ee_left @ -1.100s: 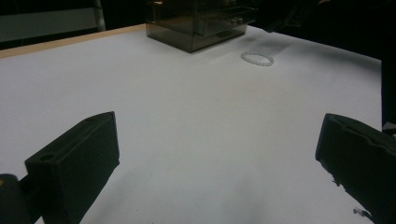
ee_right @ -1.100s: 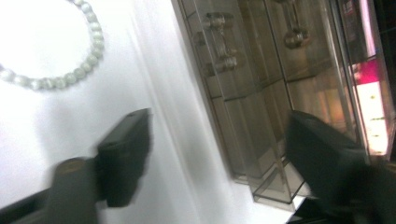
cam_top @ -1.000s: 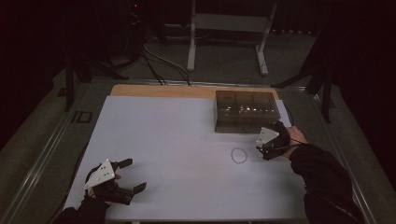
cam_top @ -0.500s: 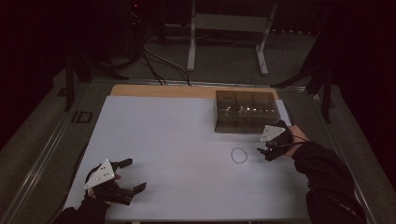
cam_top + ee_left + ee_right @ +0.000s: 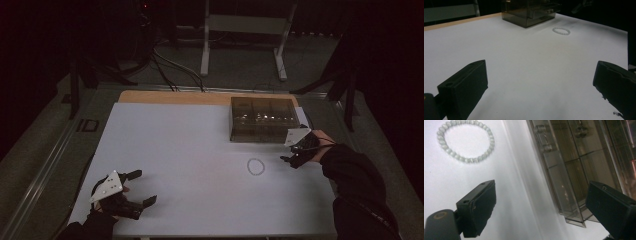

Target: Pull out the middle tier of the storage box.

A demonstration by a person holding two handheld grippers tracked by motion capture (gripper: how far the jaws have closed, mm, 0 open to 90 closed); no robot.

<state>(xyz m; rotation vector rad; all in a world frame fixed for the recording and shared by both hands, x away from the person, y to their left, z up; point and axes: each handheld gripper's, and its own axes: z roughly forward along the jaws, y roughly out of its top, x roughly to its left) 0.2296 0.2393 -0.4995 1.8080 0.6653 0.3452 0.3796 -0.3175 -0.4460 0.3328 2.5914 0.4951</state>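
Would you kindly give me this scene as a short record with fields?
surface: white table
bracelet: pale beads, flat on the table, untouched
box: smoky clear plastic, with compartments, far right of the table
right gripper: jaws open, nothing between them, between bracelet and box
left gripper: jaws open, empty, near corner, far from both

On the table [image 5: 175, 150], the drawer box [image 5: 262, 119] stands toward the far right, its back near the far edge. The bead bracelet [image 5: 256, 166] lies flat in front of the box, apart from it, nearer the person. The right gripper [image 5: 295, 152] is just right of the bracelet, close to the box's front right corner. The left gripper [image 5: 137, 189] sits at the near left corner, well apart from box and bracelet
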